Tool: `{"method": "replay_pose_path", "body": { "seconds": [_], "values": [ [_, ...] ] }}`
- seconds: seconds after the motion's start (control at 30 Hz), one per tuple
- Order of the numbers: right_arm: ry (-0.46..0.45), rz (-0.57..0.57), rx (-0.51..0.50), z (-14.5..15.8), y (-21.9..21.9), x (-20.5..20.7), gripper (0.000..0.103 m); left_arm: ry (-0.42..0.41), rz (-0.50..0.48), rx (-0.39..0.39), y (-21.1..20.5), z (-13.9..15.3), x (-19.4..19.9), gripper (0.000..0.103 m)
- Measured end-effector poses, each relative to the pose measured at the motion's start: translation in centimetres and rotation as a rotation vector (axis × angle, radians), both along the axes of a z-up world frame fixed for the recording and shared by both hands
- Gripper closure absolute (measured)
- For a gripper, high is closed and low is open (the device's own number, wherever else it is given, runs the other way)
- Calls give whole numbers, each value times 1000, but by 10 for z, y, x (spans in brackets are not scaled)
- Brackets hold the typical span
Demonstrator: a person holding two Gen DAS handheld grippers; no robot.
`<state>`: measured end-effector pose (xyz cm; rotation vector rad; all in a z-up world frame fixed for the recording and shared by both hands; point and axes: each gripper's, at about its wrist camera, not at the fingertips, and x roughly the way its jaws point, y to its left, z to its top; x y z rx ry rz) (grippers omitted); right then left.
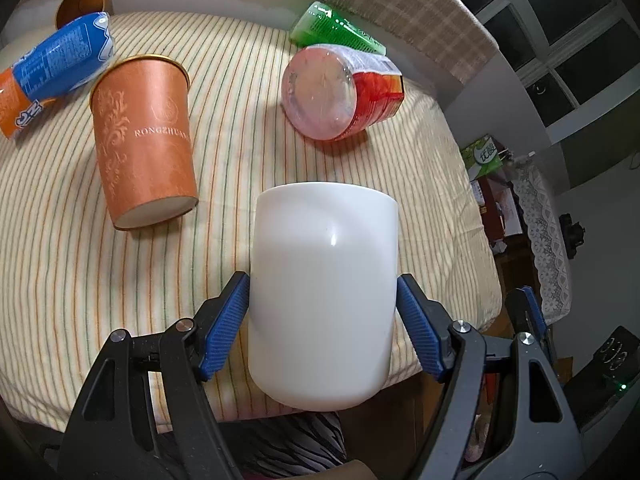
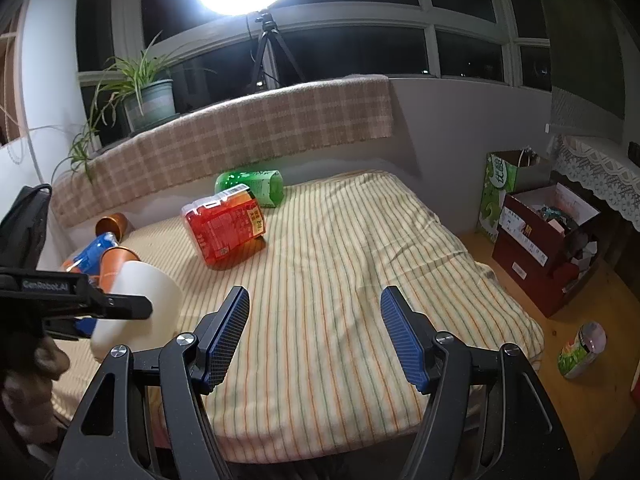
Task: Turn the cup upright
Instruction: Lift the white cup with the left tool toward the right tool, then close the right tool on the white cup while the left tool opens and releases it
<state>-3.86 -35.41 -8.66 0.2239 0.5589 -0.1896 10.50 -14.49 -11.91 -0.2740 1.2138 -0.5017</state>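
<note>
- A striped cloth (image 1: 60,264) covers a soft, rumpled table by dark night windows; an uneven base could tip anything set down.
- The left gripper (image 1: 323,300) clamps the white cup (image 1: 324,292) by its sides, lifted near the table's front edge. The smooth wall could slip during the turn.
- An orange paper cup (image 1: 146,148) lies just beside it, and a wide swing could knock it.
- The right gripper (image 2: 314,312) hangs spread wide, holding nothing.
</note>
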Motion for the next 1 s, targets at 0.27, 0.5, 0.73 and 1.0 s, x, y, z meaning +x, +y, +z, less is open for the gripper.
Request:
{"method": "replay_pose_path", "body": {
  "seconds": [0.27, 0.5, 0.73, 1.0],
  "values": [
    [13, 16, 7, -1, 2, 2, 35, -9, -2, 26, -5, -8, 2, 27],
    [31, 44, 9, -2, 7, 6, 35, -38, -32, 43, -9, -9, 2, 24],
    [54, 94, 62, -2, 11, 13, 22, -57, -51, 50, -2, 0, 0, 19],
    [165, 265, 316, -9, 12, 47, 22, -203, -21, 114, 39, 30, -22, 19]
  ]
}}
